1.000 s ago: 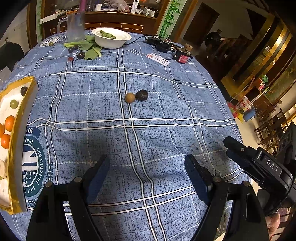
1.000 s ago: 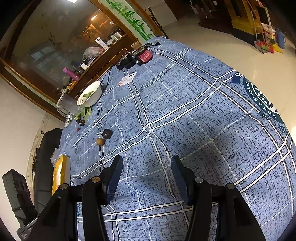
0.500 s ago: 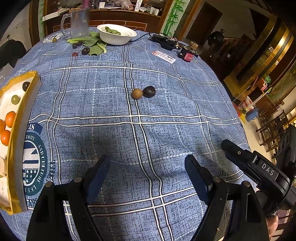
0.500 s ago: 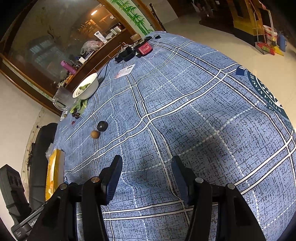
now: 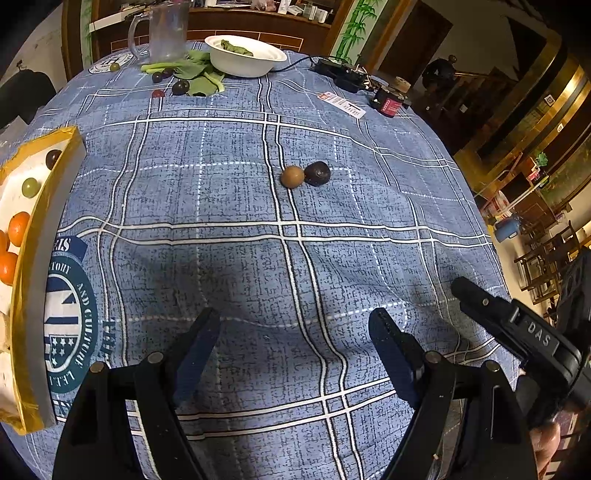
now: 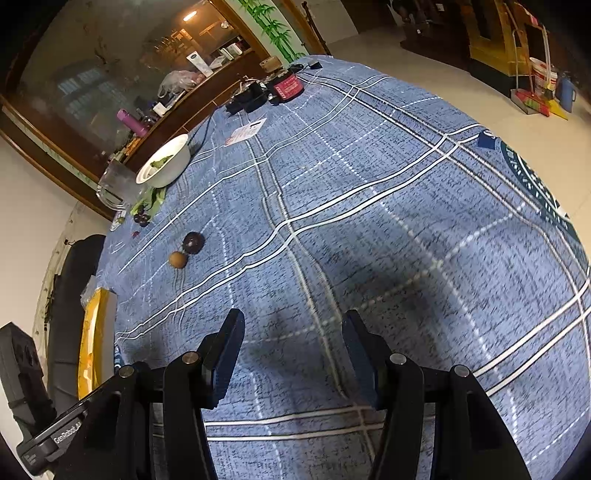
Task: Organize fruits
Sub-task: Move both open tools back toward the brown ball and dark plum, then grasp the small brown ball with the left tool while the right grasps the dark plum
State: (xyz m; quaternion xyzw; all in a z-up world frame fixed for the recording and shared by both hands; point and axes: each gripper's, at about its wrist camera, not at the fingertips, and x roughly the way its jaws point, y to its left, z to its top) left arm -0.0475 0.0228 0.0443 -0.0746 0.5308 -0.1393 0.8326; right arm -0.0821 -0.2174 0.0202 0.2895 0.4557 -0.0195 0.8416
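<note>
I am holding my left gripper wide apart over the worktop, nothing between its fingers. My right gripper is gaping too, though narrower, and carrying nothing; it is showing at the right edge of the left wrist view.

Ahead of the left gripper, near the middle of the blue plaid cloth, a brown round fruit is lying against a dark round fruit, the two touching, the brown one to the left. From the right wrist they are sitting well off to the left.

At the left edge a gold-rimmed tray is holding orange fruits, a green grape and a dark grape.

At the far side a white bowl with greens is standing beside a clear pitcher; green leaves and small dark grapes are lying before them. Further right: a paper card, a red-labelled device.
</note>
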